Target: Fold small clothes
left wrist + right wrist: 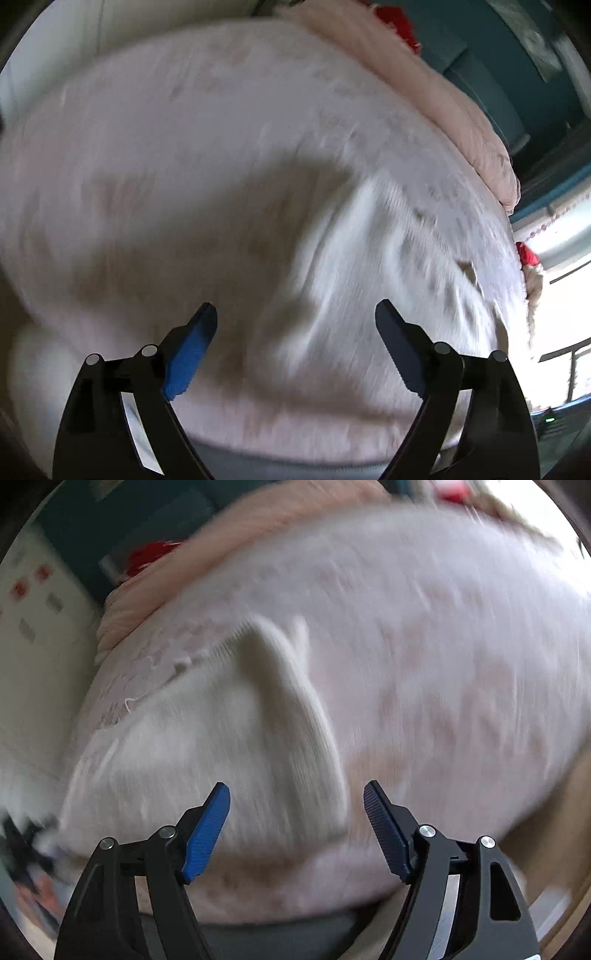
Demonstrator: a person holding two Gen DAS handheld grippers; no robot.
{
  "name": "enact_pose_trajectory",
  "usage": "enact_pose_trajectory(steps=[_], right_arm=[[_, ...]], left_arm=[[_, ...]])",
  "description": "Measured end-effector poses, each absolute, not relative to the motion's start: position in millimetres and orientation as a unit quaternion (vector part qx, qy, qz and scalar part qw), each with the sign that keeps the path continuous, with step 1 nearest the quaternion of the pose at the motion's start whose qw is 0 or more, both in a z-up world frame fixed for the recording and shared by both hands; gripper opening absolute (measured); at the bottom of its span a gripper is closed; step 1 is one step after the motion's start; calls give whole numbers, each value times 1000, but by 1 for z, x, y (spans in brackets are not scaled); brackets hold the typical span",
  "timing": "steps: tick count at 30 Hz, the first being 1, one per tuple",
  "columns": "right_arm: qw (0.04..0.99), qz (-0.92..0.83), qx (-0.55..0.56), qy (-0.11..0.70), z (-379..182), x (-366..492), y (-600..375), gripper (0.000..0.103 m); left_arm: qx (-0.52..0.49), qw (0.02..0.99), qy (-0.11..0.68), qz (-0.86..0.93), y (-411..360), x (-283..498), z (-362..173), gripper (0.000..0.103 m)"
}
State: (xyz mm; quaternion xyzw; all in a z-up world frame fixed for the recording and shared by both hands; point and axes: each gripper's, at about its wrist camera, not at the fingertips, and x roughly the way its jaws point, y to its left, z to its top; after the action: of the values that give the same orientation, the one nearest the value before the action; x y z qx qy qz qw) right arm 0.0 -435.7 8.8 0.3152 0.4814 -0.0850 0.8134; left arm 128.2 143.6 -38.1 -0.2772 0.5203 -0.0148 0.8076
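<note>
A small white knitted garment [221, 738] lies on a pale pink bed cover [443, 646], with one ribbed part folded up in a ridge. In the right wrist view it fills the lower left, just ahead of my right gripper [296, 794], which is open and empty above its near edge. In the left wrist view the same garment [388, 240] lies blurred to the right of centre. My left gripper [295, 314] is open and empty above the cover [184, 147], to the left of the garment.
A rolled pink blanket [461, 110] lies along the far edge of the bed, with something red [399, 22] beyond it. The blanket also shows in the right wrist view [221, 542]. A bright window [565, 258] is at the right. A white wall [40, 646] is at the left.
</note>
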Motion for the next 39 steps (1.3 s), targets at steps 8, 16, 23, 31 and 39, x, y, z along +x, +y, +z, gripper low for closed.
enact_pose_trajectory(steps=[8, 16, 23, 31, 39], right_arm=[[792, -47, 406, 454, -7, 19, -424, 15], [824, -29, 295, 483, 60, -14, -412, 10], [794, -90, 243, 550, 24, -49, -414, 36], [863, -61, 169, 472, 95, 28, -418, 65], [830, -61, 173, 527, 20, 125, -420, 52]], left_arm=[[-306, 793, 526, 3, 118, 136, -62, 35], [-280, 803, 526, -32, 138, 95, 12, 18], [-217, 775, 594, -6, 123, 60, -49, 31], [-179, 856, 485, -21, 120, 121, 34, 85], [-177, 810, 558, -24, 87, 219, -37, 67]])
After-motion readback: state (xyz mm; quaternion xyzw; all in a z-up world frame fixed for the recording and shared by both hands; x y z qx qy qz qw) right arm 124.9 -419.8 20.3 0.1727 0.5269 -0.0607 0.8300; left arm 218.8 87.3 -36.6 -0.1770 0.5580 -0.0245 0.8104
